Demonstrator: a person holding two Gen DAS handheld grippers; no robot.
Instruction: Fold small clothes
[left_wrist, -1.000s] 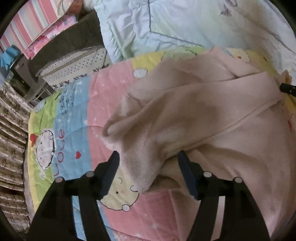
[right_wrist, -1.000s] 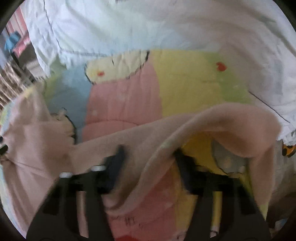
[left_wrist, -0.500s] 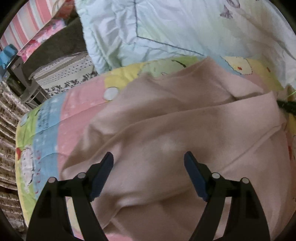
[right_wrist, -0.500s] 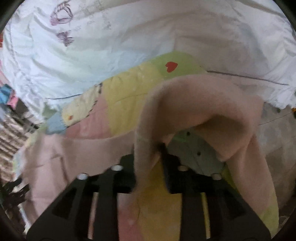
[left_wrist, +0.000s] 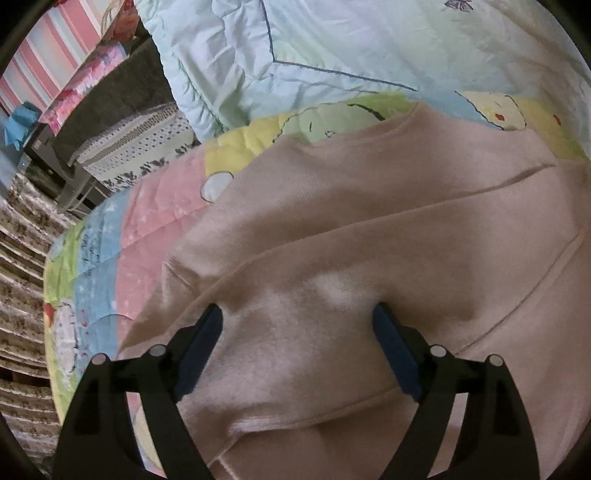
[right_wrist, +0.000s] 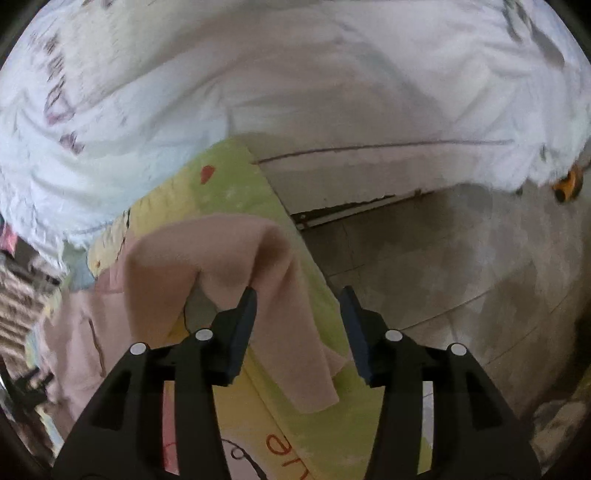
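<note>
A pale pink fleece garment lies spread on a colourful cartoon quilt. My left gripper is open, its jaws wide apart just above the folded pink fabric, holding nothing. In the right wrist view the garment's sleeve humps up at the quilt's right edge and drapes down between the jaws. My right gripper is open, the sleeve resting against its left finger.
A pale blue-white duvet is bunched behind the garment and also shows in the right wrist view. A dotted pillow lies at the far left. Grey floor lies beyond the bed's right edge.
My left gripper let go of the garment's edge and moved forward over the fabric. My right gripper was shut on the sleeve, then opened and swung right toward the bed's edge.
</note>
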